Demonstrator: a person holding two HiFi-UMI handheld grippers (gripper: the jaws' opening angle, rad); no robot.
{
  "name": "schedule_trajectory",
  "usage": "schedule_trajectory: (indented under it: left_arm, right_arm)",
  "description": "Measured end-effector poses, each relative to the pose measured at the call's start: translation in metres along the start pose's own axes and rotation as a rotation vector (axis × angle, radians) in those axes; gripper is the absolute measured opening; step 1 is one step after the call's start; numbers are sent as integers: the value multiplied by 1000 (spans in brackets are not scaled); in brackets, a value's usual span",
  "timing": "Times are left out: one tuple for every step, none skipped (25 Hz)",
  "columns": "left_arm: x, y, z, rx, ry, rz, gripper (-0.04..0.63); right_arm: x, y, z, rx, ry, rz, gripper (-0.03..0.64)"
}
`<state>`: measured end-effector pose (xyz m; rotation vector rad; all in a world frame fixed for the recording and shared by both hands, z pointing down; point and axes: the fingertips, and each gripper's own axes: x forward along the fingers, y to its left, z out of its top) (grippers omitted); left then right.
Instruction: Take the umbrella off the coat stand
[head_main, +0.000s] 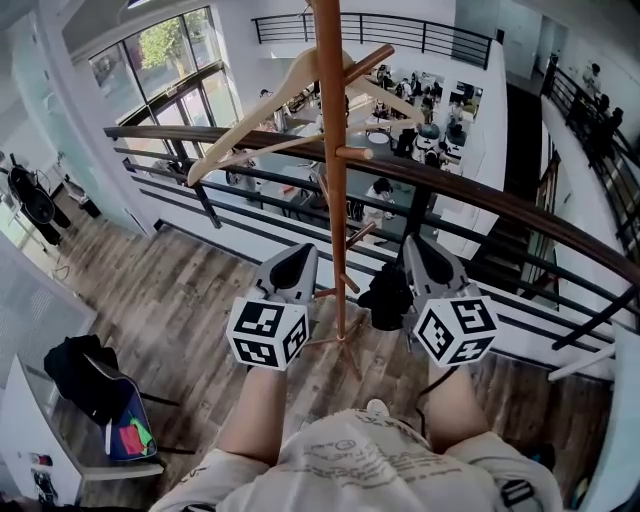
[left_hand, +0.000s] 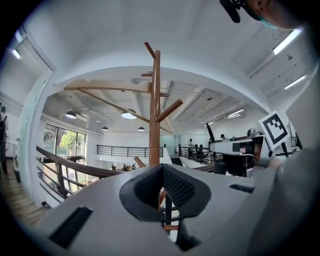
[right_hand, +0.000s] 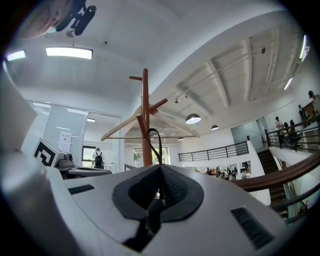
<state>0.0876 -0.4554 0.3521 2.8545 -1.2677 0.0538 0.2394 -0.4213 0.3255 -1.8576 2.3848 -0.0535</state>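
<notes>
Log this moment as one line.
left gripper: shut, empty | right gripper: shut on umbrella strap | umbrella: next to coat stand | hanger: on stand

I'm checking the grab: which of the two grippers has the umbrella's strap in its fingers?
The right gripper, shut on the black strap loop that rises from its fingers; the left gripper has nothing between its fingers.
</notes>
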Motion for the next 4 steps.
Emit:
schedule_trajectory:
  left_arm:
    - [0,-1,1,4,-2,2,2]
    - [0,-1,2,8,-3,4,2]
    - [0,-2,3,12,-4,6,2]
    - [0,-2,4,16,-4,7,2]
  right_arm:
    - [0,0,1,0,0,1,2]
    - [1,-1,1,0,0,1,2]
    - [1,-2,2,-1,0,1,3]
    - [1,-2,2,-1,0,1,3]
